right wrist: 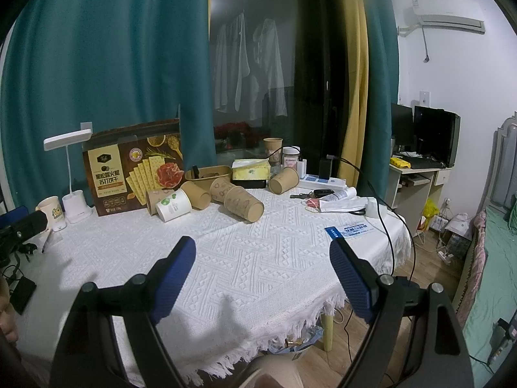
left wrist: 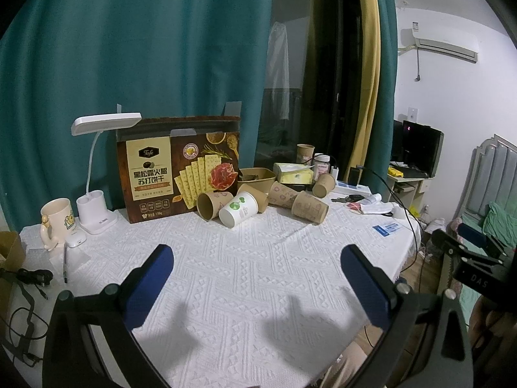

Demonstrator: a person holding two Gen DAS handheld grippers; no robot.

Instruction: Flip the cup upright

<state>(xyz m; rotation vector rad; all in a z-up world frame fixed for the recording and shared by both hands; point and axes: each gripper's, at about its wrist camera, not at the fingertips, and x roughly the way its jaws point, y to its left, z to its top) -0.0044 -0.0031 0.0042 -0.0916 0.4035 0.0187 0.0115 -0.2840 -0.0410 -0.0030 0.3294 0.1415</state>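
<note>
Both claws, left claw (left wrist: 257, 274) and right claw (right wrist: 262, 268), hang spread and empty over the bench (left wrist: 245, 258), facing tipped cups (left wrist: 240, 208) awaiting righting.

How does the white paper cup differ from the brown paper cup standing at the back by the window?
Colour: the white paper cup is white with a green print; the standing brown cup is plain kraft brown.
Pose: the white cup lies on its side, mouth toward the camera; the brown one stands upright.
Place: the white cup lies among tipped brown cups beside the cracker box; the brown one stands behind the tissue box.
Both are paper cups, untouched by either gripper.
</note>
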